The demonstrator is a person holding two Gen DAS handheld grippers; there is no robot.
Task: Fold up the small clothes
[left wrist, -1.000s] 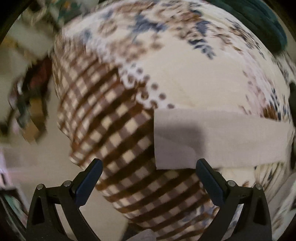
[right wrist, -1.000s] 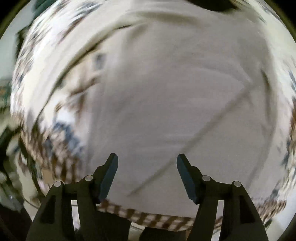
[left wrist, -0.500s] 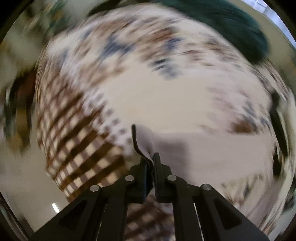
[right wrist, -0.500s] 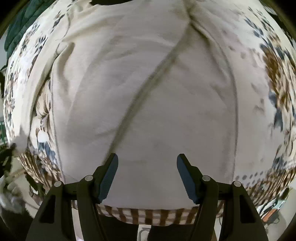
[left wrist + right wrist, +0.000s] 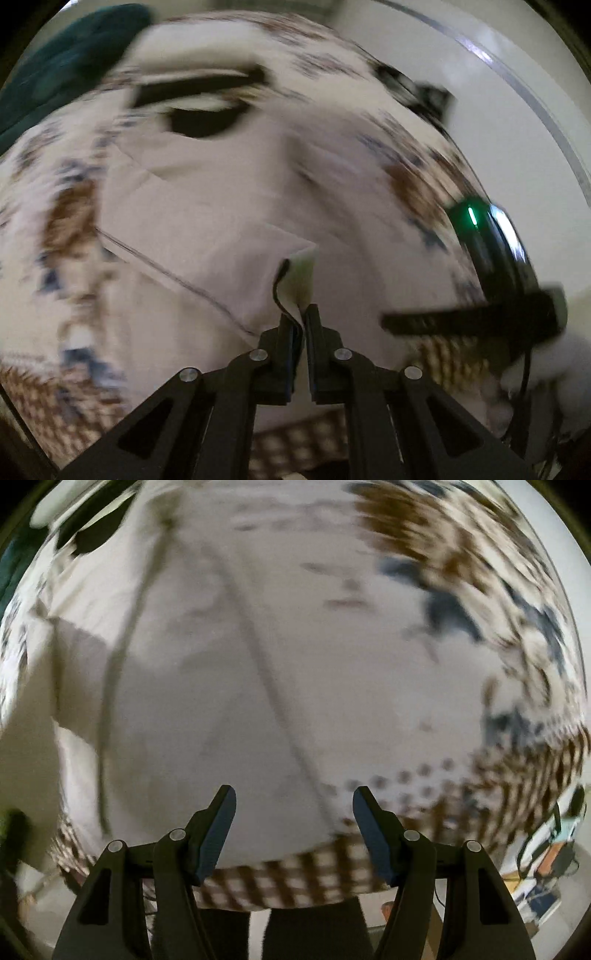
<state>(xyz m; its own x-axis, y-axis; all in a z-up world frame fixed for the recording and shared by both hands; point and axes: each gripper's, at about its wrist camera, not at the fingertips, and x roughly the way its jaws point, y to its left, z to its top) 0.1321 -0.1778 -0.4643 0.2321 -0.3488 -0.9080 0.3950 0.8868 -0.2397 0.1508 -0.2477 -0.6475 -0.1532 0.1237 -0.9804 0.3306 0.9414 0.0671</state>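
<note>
A pale grey-white shirt lies spread on a patterned cloth-covered table; its dark neck opening is at the far side. My left gripper is shut on the shirt's sleeve end, lifted and carried over the shirt body. In the right wrist view the shirt fills the frame. My right gripper is open and empty, just above the shirt's near hem. Both views are motion-blurred.
The table cloth has a brown check border and blue-brown floral print. A dark green cloth lies at the far left. The other gripper, with a green light, shows at the right of the left wrist view.
My left gripper closed on the sleeve end and has swung it across over the shirt body. My right gripper stayed open and shifted sideways along the hem.
</note>
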